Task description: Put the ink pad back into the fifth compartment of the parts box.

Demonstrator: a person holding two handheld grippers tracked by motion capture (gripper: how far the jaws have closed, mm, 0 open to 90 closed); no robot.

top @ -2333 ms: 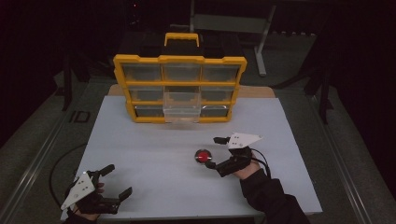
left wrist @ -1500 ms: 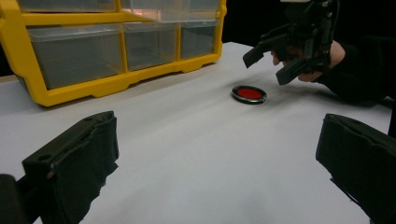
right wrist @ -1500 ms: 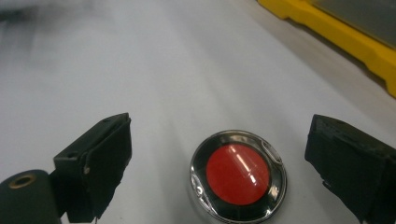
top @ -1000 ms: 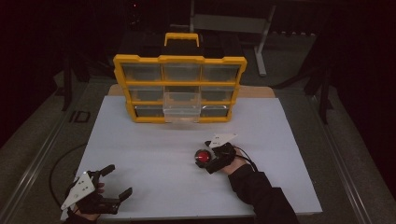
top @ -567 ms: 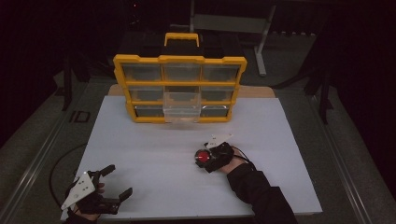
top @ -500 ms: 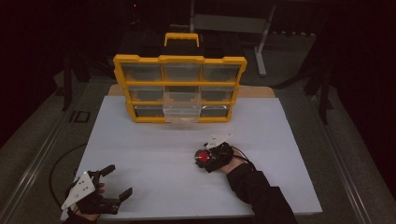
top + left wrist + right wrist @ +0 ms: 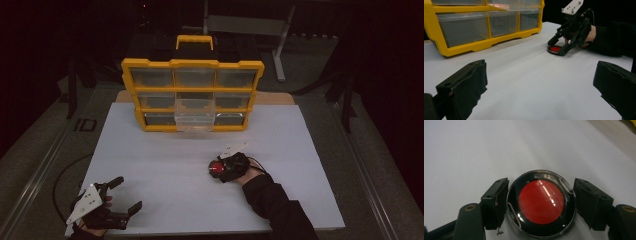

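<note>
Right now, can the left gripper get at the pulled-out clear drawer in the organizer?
Probably yes. The left gripper is open and holds nothing, and bare white table lies between it and the clear drawer.

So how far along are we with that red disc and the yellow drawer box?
Done: one clear drawer of the yellow organizer is pulled out. In hand: the right claw has just closed on the round red disc, which lies on the white table. Left: lifting it, probably into that drawer. The left claw waits open near the table's front edge.
</note>
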